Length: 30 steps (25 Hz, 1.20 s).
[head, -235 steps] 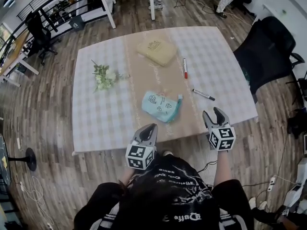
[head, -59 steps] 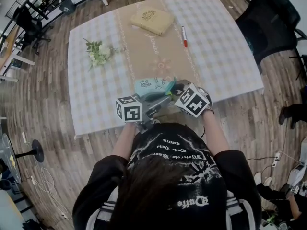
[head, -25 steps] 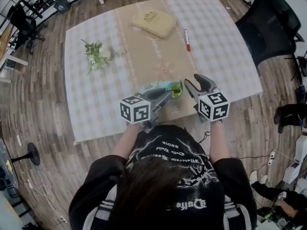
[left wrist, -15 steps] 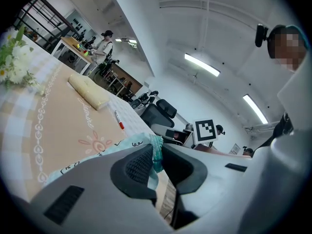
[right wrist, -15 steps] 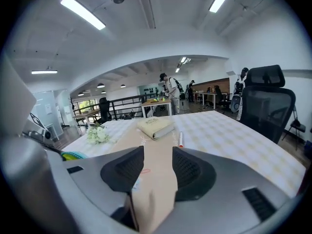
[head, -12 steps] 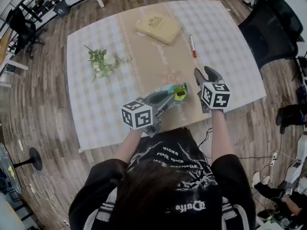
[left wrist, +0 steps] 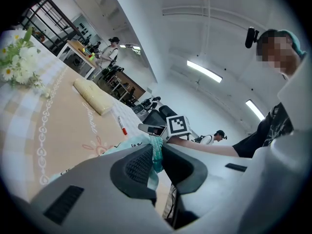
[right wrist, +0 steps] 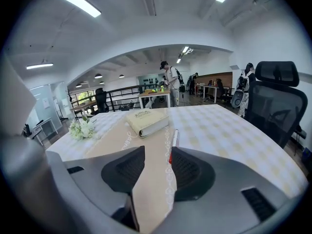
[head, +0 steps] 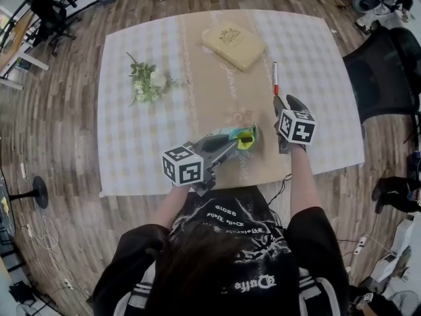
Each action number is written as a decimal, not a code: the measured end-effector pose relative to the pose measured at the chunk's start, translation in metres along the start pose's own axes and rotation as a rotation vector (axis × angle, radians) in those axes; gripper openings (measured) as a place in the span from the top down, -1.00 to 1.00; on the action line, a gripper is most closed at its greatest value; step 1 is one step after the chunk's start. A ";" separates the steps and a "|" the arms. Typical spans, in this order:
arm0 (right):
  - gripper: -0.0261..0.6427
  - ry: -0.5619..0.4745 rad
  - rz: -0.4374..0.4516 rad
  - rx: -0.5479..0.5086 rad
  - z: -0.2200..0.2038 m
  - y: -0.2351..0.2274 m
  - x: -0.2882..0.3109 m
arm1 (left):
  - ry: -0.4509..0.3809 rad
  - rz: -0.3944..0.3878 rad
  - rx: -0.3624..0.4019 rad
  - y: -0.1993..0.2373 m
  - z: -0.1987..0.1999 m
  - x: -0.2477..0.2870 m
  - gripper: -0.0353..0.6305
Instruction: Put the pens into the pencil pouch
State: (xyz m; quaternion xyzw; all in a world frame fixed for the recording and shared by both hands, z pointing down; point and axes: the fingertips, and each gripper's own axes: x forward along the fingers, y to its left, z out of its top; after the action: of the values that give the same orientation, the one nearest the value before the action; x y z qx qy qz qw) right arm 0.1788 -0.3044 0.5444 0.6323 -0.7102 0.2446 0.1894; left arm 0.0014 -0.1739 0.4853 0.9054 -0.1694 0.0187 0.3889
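One pen (head: 275, 78) lies before our right gripper (head: 286, 102), its wide empty jaws just closing a little, while our left gripper (head: 231, 145) pinches the pouch (head: 242, 135).

Bare table (head: 316, 64) lies between right hand-held gripper (head: 284, 100) and pen (head: 275, 78).

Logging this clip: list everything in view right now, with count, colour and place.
table: one, white checked cloth with tan runner, centre.
pen: one, white with red cap, by the runner's right edge.
book: one, cream, far end of the runner.
flowers: one sprig, white and green, left on the cloth.
pencil pouch: one, light blue, near edge of the runner.
office chair: one, black, right of the table.
left gripper: grey, shut on the pencil pouch.
right gripper: grey, jaws apart, just closing slightly, nothing between them, pointing at the pen.
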 end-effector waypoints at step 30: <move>0.56 0.194 0.023 -0.007 -0.029 -0.063 0.110 | -0.180 0.259 -0.087 0.016 0.016 -0.006 0.69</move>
State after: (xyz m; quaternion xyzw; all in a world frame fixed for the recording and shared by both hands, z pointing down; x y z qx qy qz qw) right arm 0.2258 -0.3816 0.6382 0.5966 -0.6967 0.3044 0.2569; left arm -0.0107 -0.1940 0.4844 0.8562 -0.3196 -0.0200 0.4055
